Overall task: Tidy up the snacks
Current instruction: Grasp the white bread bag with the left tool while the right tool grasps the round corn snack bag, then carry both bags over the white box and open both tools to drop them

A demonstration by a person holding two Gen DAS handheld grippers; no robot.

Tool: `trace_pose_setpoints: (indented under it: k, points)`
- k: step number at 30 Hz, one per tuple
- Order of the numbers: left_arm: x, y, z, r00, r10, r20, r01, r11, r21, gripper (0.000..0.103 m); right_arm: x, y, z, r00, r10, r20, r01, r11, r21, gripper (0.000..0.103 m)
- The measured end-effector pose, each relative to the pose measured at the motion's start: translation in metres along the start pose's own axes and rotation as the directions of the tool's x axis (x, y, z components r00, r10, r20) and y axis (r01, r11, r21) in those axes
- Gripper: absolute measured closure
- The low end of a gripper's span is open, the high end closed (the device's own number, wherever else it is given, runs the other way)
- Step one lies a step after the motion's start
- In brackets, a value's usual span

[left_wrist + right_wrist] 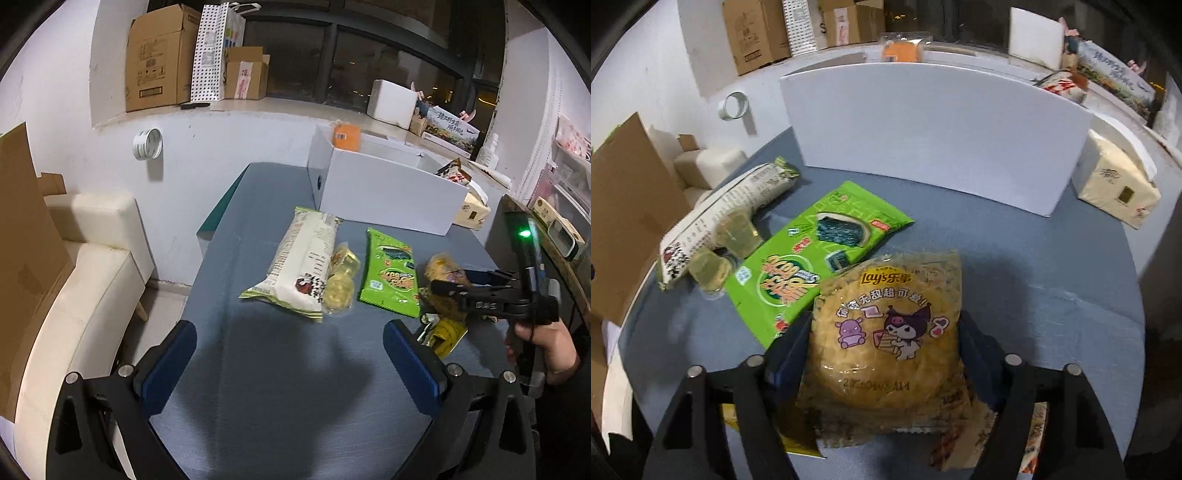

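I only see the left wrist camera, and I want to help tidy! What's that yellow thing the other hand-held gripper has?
Observer: A Lay's chip bag. It's see-through yellow, with purple cartoon characters printed on the front.
Operator: Is it really grabbed, or just touching?
Observer: Grabbed. The right hand-held gripper presses in on both sides of the bag, one finger against each edge.
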State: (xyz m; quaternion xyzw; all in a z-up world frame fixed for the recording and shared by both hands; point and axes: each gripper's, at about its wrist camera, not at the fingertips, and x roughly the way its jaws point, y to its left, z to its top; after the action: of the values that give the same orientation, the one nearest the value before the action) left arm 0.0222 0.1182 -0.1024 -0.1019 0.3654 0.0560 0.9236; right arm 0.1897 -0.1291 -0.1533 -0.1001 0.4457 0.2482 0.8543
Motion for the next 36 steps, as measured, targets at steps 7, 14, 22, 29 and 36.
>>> trace_pose_setpoints:
  k: [7,14,22,29,36]
  points:
    - [0.014,-0.003,0.016,1.000,-0.002,0.004,0.002,1.000,0.029,0.000,-0.061,-0.015,-0.003,0.988,0.041,0.146,-0.051,0.996,0.067,0.024]
    - [0.069,-0.024,0.063,0.998,-0.016,-0.066,0.026,0.989,0.147,0.000,-0.115,-0.015,-0.023,0.966,0.050,0.254,-0.078,0.992,0.103,0.024]
    - [0.162,-0.047,0.117,0.974,-0.011,-0.227,0.047,0.987,0.154,0.000,-0.124,-0.014,-0.041,0.964,0.017,0.264,-0.053,0.990,0.129,0.024]
    - [0.200,-0.054,0.115,0.944,0.031,-0.327,0.033,0.982,0.188,0.001,-0.117,-0.023,-0.052,0.971,-0.005,0.240,-0.034,0.987,0.160,0.024]
    - [0.205,-0.048,0.112,0.933,0.044,-0.358,0.036,0.976,0.215,0.053,-0.112,-0.023,-0.054,0.973,-0.011,0.232,-0.029,0.985,0.170,0.024]
